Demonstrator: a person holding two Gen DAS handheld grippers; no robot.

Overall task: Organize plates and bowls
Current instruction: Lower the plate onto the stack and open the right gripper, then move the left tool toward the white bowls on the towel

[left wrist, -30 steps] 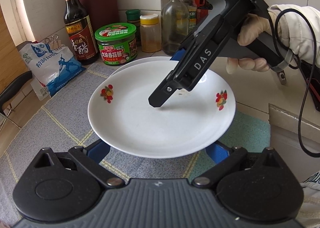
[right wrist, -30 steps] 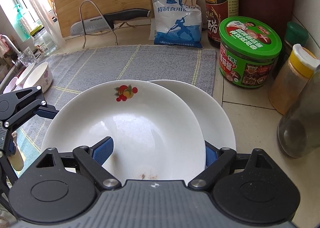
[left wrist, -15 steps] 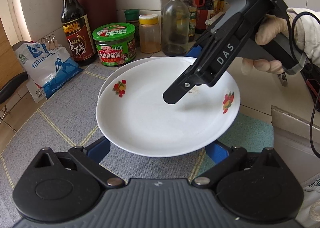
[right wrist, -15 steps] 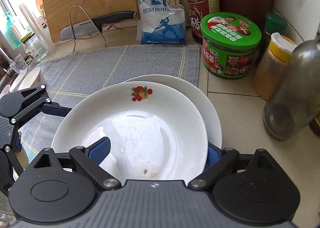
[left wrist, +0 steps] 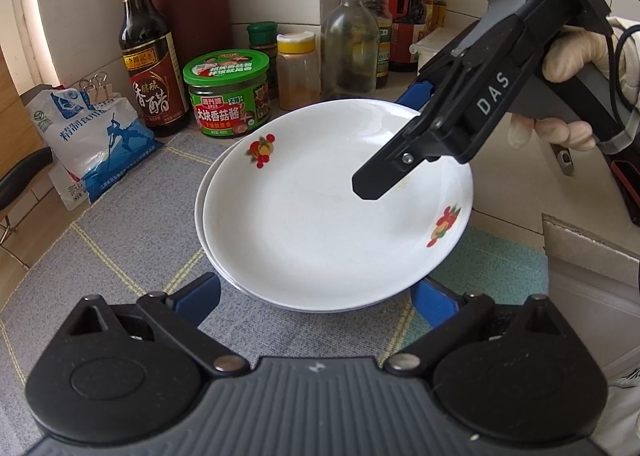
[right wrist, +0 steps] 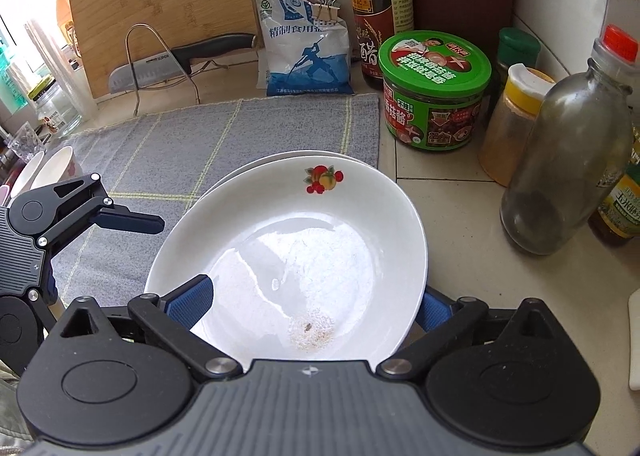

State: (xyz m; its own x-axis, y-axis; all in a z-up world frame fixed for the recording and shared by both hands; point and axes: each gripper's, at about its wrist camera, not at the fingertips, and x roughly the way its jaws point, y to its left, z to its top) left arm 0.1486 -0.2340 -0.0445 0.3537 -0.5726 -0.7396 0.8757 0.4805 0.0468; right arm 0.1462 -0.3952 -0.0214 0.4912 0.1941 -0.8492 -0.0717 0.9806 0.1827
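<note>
Both fisheye views are bright and sharp, lit by soft daylight. In the right wrist view the window (right wrist: 24, 48) at the upper left is blown out to white. A pale glare patch shines on the top plate (right wrist: 304, 240). Shadows on the grey mat (left wrist: 120, 264) are faint and soft-edged. Straight lines bow strongly toward the edges, and the corners fall off into black.

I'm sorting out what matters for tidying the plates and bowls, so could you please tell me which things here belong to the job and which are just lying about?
Job in hand:
- top plate, with fruit print
- plate underneath
- two bowls at the mat's far edge

Lying about:
- green-lidded jar
- vinegar bottle
- salt bag
- knife on its rack
- cutting board
</note>
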